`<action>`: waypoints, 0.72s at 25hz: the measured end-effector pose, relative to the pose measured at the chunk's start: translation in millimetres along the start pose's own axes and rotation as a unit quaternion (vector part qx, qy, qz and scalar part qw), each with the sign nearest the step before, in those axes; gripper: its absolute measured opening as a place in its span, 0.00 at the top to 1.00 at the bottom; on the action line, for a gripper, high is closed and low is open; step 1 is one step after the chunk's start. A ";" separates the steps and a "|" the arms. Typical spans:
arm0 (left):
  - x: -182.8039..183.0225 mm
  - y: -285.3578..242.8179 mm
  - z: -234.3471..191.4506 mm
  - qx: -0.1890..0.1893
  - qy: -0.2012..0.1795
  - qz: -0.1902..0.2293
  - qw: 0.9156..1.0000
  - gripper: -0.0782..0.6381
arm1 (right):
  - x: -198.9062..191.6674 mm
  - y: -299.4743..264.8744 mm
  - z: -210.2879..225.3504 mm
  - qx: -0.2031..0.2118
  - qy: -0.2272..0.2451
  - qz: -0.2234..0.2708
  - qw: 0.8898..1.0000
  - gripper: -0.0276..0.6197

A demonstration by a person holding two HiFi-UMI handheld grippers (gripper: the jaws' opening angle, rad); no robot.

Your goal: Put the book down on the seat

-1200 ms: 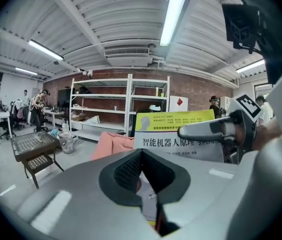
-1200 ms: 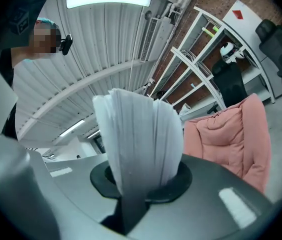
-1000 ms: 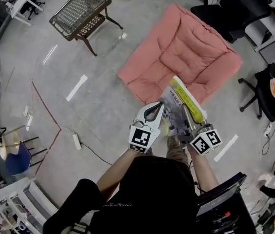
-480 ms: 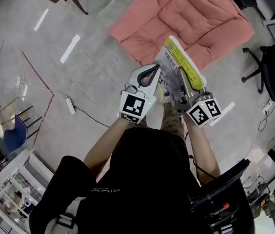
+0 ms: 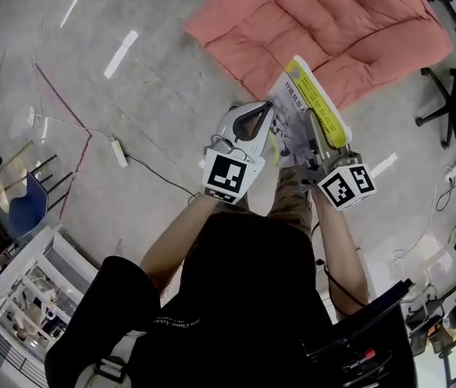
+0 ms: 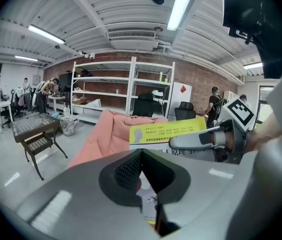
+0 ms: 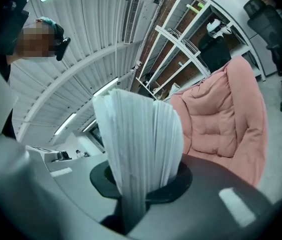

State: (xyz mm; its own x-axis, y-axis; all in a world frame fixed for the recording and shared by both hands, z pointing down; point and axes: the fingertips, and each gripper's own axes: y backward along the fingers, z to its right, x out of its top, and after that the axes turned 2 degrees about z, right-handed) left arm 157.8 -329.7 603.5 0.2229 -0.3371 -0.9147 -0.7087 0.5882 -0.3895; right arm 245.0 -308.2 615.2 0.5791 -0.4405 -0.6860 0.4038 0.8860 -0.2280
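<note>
text: none legible | book [image 5: 305, 111]: cover print too small to read | shirt [image 5: 236, 297]: lettering blurred

Grey concrete floor [image 5: 163, 87]. A pink padded seat [image 5: 333, 23] lies directly on it. To the seat's left lie white tape strips [image 5: 121, 53], a thin red line [image 5: 65, 102] and a power strip [image 5: 120, 153] (black cable attached). A blue chair [image 5: 27, 204] stands at the far left.

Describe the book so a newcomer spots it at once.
Find the big pink cushioned seat on the grey floor. By its near edge, the left gripper and right gripper hold the book. Its bright yellow band stands out against pink and grey.
</note>
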 end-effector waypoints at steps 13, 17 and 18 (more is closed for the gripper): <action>-64.6 -7.2 -4.2 0.005 0.038 -0.037 0.999 0.89 | -69.0 -10.0 41.9 -0.025 -0.034 -0.041 0.998 0.83; -68.4 -12.4 3.0 0.002 0.048 -0.037 0.998 0.89 | -77.5 -10.8 51.1 -0.019 -0.028 -0.050 0.998 0.83; -70.9 -13.9 3.7 0.001 0.046 -0.037 0.998 0.89 | -79.7 -11.9 53.4 -0.018 -0.029 -0.052 0.998 0.83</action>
State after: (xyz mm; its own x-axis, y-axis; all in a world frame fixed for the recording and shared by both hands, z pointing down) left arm 154.3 -311.3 673.3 0.2115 -0.4453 -0.8700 -0.6910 0.5614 -0.4554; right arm 231.8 -291.3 709.6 0.5761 -0.5371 -0.6161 0.4382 0.8393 -0.3218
